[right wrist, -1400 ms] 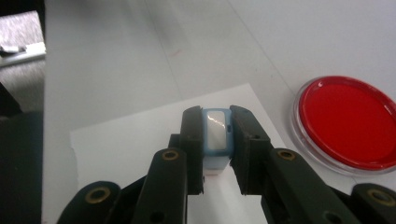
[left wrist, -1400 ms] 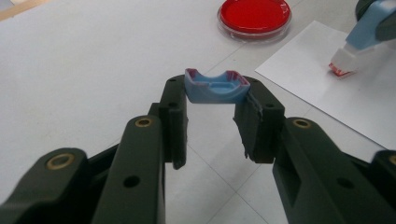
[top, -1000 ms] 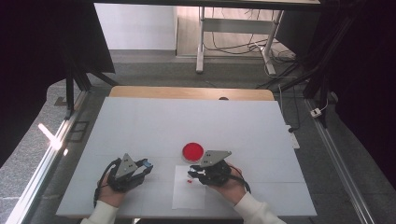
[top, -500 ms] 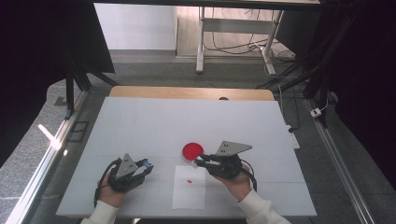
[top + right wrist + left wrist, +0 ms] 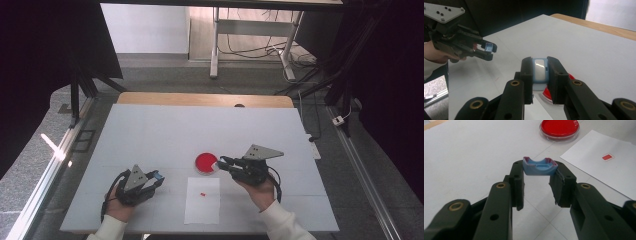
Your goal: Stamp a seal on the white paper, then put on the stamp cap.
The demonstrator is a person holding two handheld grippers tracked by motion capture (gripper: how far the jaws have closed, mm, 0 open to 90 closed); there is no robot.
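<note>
Matt plastic, paper and one glossy dish in front of you.

Your left gripper (image 5: 537, 178) has matt black plastic jaws with brass-coloured pins, and pinches a small blue plastic piece (image 5: 538, 166) with a dull, slightly smeared finish. Your right gripper (image 5: 540, 72) clamps a light blue plastic block (image 5: 539, 70) whose pale face shines a little. The red dish (image 5: 559, 128) looks glossy, with a clear rim. The paper sheet (image 5: 202, 200) is flat and matt; the table (image 5: 165, 130) is smooth and matt white, with a wooden far edge.
</note>
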